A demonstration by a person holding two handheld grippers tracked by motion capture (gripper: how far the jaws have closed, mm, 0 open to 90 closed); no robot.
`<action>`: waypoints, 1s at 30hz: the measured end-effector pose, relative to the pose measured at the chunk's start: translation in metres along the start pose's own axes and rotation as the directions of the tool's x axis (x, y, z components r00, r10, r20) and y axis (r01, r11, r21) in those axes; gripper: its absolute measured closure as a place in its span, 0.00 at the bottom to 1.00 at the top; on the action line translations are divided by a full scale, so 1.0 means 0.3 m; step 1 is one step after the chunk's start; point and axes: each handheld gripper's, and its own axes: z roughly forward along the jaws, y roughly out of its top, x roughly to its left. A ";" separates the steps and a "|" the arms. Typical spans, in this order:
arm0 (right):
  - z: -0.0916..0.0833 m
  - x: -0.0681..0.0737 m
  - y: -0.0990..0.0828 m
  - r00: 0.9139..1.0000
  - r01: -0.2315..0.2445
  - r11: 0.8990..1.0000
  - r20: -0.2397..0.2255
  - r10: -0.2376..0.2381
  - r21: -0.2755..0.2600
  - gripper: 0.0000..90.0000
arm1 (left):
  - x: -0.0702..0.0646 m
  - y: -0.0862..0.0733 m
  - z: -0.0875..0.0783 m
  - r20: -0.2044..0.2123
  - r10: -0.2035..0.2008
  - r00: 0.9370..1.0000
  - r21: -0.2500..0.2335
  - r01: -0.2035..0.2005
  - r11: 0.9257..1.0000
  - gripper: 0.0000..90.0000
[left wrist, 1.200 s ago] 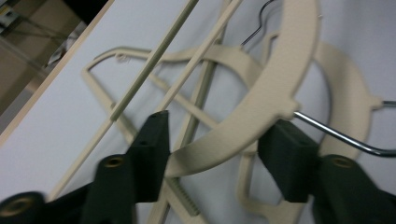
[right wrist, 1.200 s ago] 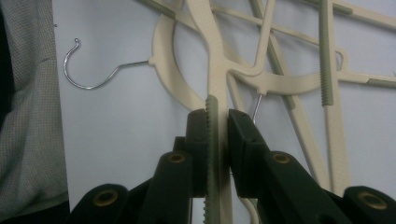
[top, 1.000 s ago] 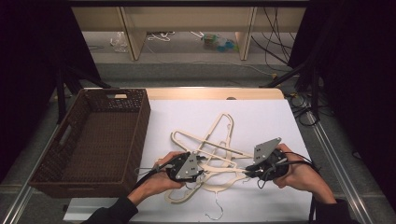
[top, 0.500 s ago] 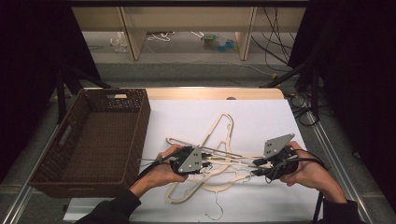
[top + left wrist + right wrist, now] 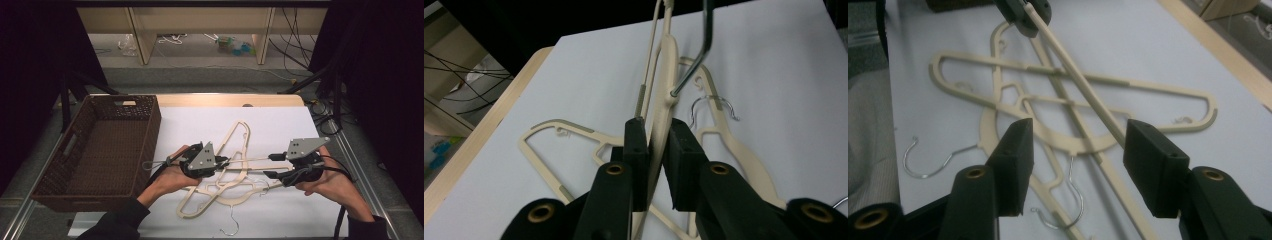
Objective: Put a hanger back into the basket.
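A white sheet (image 5: 280, 125) covers the table, with a brown wicker basket (image 5: 100, 145) at its left edge. Cream plastic hangers (image 5: 235, 150) with wire hooks lie crossed in a pile at the centre. One hanger (image 5: 663, 100) is lifted off the pile — the left gripper (image 5: 220, 162) has just been closing and now clamps its thin arm. The right gripper (image 5: 1075, 150) has just been opening; its jaws stand apart, the bar beside one pad. Judged light, stiff, smooth, prone to snagging — grip the flat arm near the neck.

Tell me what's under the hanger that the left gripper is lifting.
Under the lifted hanger lie two more hangers crossed on the white sheet. Where they cross, the parts underneath are hidden.
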 end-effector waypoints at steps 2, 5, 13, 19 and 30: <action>-0.007 0.001 0.007 1.000 -0.008 1.000 0.004 0.008 -0.030 0.49 | 0.010 0.009 -0.015 -0.007 -0.029 1.000 -0.009 0.029 1.000 0.91; -0.015 0.021 0.023 1.000 0.001 0.999 -0.007 -0.001 -0.040 0.48 | 0.026 0.025 -0.036 -0.018 -0.064 0.998 -0.034 0.063 0.997 0.94; 0.001 0.036 0.026 1.000 -0.002 0.999 -0.020 0.001 -0.038 0.48 | 0.063 0.071 -0.091 -0.022 -0.213 0.977 -0.099 0.210 0.973 0.95; 0.010 0.048 -0.001 0.999 -0.032 0.999 -0.036 0.032 -0.012 0.48 | 0.070 0.071 -0.104 0.002 -0.314 0.949 -0.063 0.313 0.948 0.95; 0.041 0.099 -0.076 0.996 -0.083 0.996 -0.036 0.082 -0.024 0.41 | 0.106 0.079 -0.202 0.005 -0.481 0.877 -0.040 0.480 0.876 0.95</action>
